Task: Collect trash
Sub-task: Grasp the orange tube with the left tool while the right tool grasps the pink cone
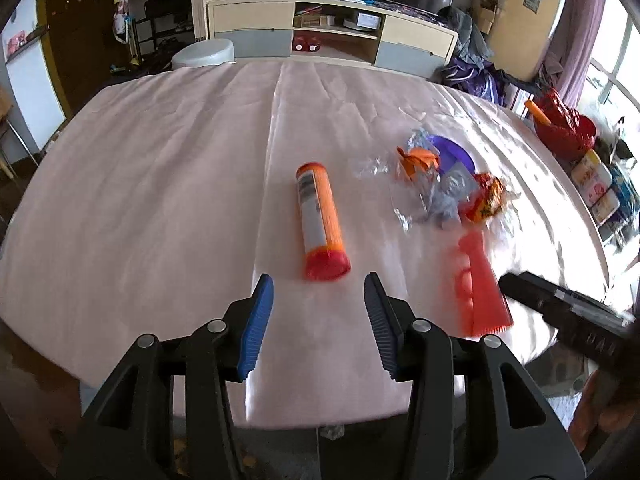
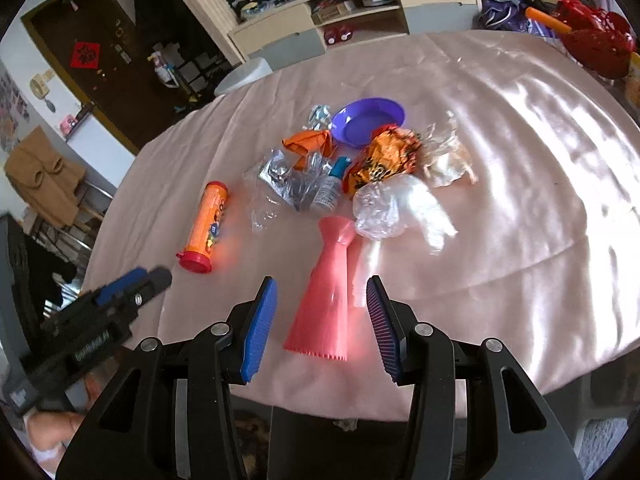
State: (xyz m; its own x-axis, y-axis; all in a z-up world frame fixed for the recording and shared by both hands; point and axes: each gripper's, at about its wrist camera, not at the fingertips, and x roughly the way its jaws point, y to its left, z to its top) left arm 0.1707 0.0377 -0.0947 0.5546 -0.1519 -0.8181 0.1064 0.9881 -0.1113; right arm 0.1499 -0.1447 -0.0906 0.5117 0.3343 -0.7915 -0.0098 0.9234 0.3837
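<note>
1. Left gripper (image 1: 318, 320) gapes wide, empty; orange tube (image 1: 320, 216) lies at twelve o'clock.
2. Right gripper (image 2: 322, 322) spread wide, empty, straddles the pink scraper (image 2: 324, 304).
3. Wrappers (image 2: 384, 160) cluster at twelve; approach low, squarely.

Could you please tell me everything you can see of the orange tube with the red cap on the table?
The orange tube is a cylindrical container, apparently plastic or card, with a printed label along its side and a red cap closing the near end. It lies on its side on the pink tablecloth, lengthwise away from the cameras, left of the wrapper pile. Nothing grips it; the open left gripper is just short of the cap.
</note>
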